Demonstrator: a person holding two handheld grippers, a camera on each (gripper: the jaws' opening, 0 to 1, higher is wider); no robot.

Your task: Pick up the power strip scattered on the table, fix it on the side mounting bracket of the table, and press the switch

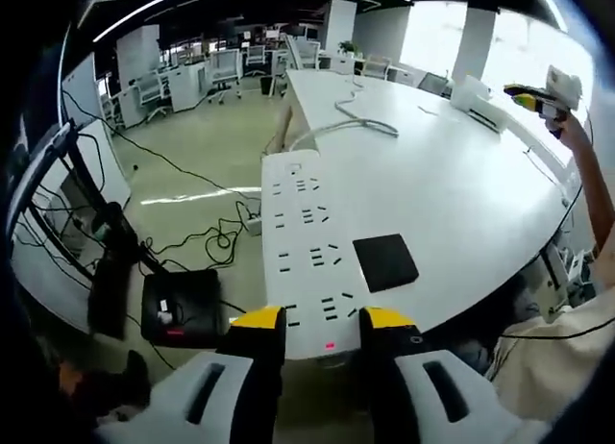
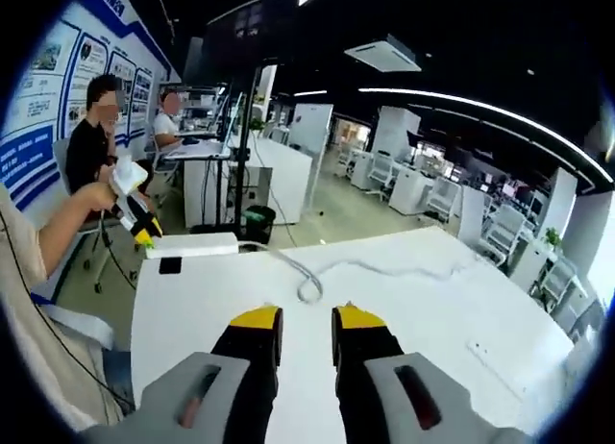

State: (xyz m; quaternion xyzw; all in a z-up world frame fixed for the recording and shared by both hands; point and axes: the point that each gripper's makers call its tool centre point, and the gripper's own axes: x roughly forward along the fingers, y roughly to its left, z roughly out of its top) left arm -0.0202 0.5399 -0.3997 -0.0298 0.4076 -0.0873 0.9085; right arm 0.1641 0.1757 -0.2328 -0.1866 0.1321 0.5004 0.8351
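Power strip (image 1: 303, 261) lies along the table (image 1: 461, 194) edge, its long axis running away from the left gripper (image 1: 322, 319). Its near end, with a small red light, sits between that gripper's yellow-tipped jaws. Probable reason: the strip is held at the edge to line it up with the side bracket; the bracket itself cannot be made out. The white cable (image 1: 351, 127) trails off the far end across the table. A black pad (image 1: 385, 261) lies just right of the strip.

Left gripper: jaws spread to the strip's width, flanking its end; whether they clamp or merely bracket it, I cannot tell.

Right gripper (image 2: 307, 319): jaws nearly together, holding nothing, raised over bare table, well apart from the strip (image 2: 192, 244) at the far left.
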